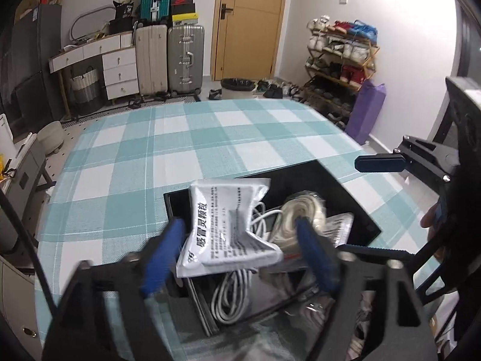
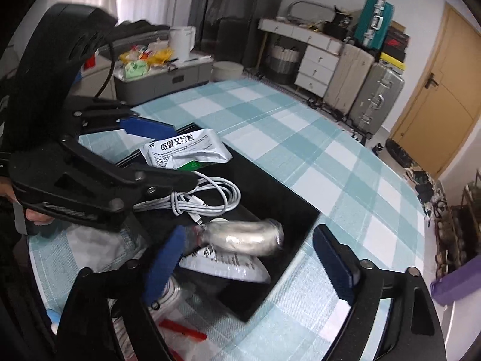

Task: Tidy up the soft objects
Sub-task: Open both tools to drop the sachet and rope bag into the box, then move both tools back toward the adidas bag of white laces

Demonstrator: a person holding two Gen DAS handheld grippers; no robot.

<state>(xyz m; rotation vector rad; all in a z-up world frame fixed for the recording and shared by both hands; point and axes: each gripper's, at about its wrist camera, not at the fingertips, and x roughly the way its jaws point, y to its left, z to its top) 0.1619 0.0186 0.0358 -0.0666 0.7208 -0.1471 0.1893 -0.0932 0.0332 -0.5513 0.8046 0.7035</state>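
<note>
A black tray (image 1: 357,207) lies on the checked table. In it are a white medicine sachet (image 1: 228,225), a coiled white cable (image 1: 234,288), a wrapped gauze roll (image 1: 303,213) and another sachet (image 1: 339,225). My left gripper (image 1: 240,255) is open, its blue fingers either side of the sachet, not pinching it. In the right wrist view the tray (image 2: 282,207) holds the sachet (image 2: 183,150), cable (image 2: 207,198), roll (image 2: 246,237) and second sachet (image 2: 228,264). My right gripper (image 2: 249,267) is open and empty over the tray's near corner. The left gripper (image 2: 162,153) shows there too.
The teal checked tablecloth (image 1: 180,144) covers the table. Suitcases (image 1: 168,57), a white drawer unit (image 1: 117,69), a door (image 1: 246,24) and a shoe rack (image 1: 339,60) stand beyond. A purple mat (image 1: 365,108) leans by the wall. Red pens (image 2: 183,329) lie near me.
</note>
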